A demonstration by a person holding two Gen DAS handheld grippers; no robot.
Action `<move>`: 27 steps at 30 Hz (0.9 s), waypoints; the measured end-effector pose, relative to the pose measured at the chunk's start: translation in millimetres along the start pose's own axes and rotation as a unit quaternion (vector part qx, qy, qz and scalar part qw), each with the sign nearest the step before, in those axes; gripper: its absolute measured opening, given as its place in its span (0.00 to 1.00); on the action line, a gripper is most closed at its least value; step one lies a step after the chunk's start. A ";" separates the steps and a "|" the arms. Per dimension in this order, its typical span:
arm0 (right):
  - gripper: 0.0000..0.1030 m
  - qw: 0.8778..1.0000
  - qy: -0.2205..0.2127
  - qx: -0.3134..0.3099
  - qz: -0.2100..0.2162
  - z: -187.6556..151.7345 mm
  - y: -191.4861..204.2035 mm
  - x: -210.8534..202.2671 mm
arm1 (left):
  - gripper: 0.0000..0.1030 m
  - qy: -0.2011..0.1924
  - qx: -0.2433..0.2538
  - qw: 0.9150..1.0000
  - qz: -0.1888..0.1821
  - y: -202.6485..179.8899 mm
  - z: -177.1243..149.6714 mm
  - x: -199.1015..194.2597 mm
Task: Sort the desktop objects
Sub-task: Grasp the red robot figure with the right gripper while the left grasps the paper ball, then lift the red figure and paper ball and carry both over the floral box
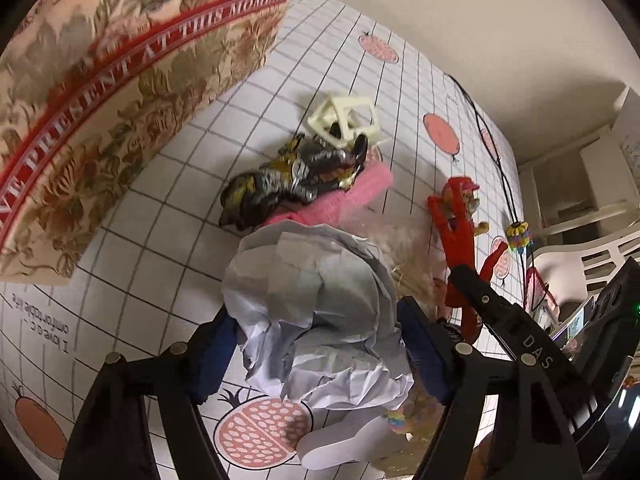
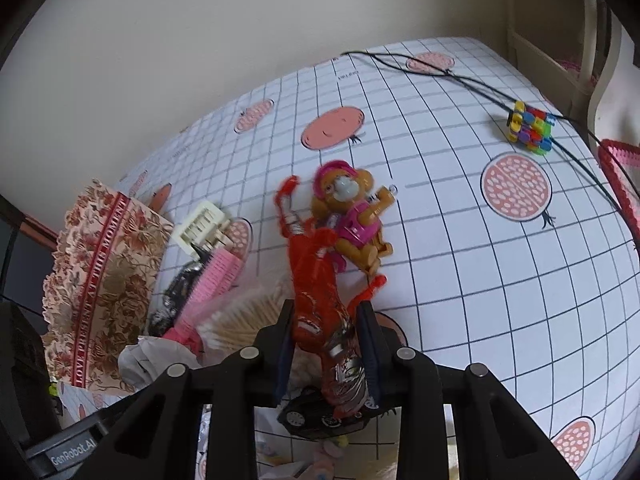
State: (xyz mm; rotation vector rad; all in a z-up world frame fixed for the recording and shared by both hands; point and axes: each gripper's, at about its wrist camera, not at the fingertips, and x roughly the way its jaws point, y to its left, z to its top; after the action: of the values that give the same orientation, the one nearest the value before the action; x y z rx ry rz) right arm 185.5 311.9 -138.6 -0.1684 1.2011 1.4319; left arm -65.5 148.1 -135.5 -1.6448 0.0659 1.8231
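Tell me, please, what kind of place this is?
Most likely a room in a home. A table wears a grid tablecloth printed with fruit, toys such as a puppy figure lie scattered on it, and white shelving stands against the plain wall behind.

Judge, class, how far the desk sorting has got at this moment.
Nothing looks sorted yet. In hand: the left tool grips crumpled paper; the right tool grips a red figure. Left: dog toy, pink roller, colourful blocks on the table.
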 end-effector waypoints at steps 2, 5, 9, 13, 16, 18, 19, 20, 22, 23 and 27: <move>0.29 1.000 -0.010 -0.001 0.001 1.3 3.1 -3.5 | 0.76 -0.006 0.001 1.000 0.000 -0.7 2.3 -3.4; 0.29 1.000 -0.024 -0.003 0.010 3.0 7.1 -9.5 | 0.76 -0.014 -0.002 1.000 -0.004 1.6 4.1 -9.7; 0.29 0.999 -0.046 -0.002 0.014 4.3 11.2 -16.7 | 0.76 -0.023 -0.004 1.000 -0.005 1.8 7.2 -13.4; 0.29 0.997 -0.071 0.000 0.029 8.3 16.0 -27.8 | 0.75 -0.037 0.002 0.999 -0.003 -1.7 10.9 -19.3; 0.29 0.994 -0.093 0.013 0.050 13.3 20.7 -40.1 | 0.75 -0.049 0.001 0.999 -0.007 -3.6 14.6 -25.2; 0.29 0.992 -0.109 0.020 0.068 17.2 23.8 -49.7 | 0.75 -0.059 -0.002 0.998 -0.015 -5.5 18.5 -32.4; 0.29 0.989 -0.120 0.024 0.080 20.0 26.2 -56.5 | 0.75 -0.065 -0.001 0.998 -0.019 -5.7 19.4 -37.6; 0.29 0.987 -0.130 0.026 0.090 22.4 29.2 -63.3 | 0.75 -0.074 -0.001 0.997 -0.024 -8.2 22.0 -43.0; 0.29 0.982 -0.153 0.024 0.106 27.9 37.4 -79.2 | 0.74 -0.090 -0.001 0.995 -0.035 -11.2 26.0 -54.2; 0.29 0.980 -0.164 0.021 0.114 30.6 42.5 -87.9 | 0.74 -0.099 -0.001 0.994 -0.044 -13.4 28.4 -60.9; 0.29 0.971 -0.197 0.008 0.134 36.7 60.4 -113.6 | 0.74 -0.132 -0.002 0.989 -0.070 -22.3 35.6 -85.6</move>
State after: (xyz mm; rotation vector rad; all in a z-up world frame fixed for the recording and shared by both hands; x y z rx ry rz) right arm 189.2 278.2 -9.2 0.2910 0.9281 1.5962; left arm -86.9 144.2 -42.6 -1.3617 -0.1669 1.9140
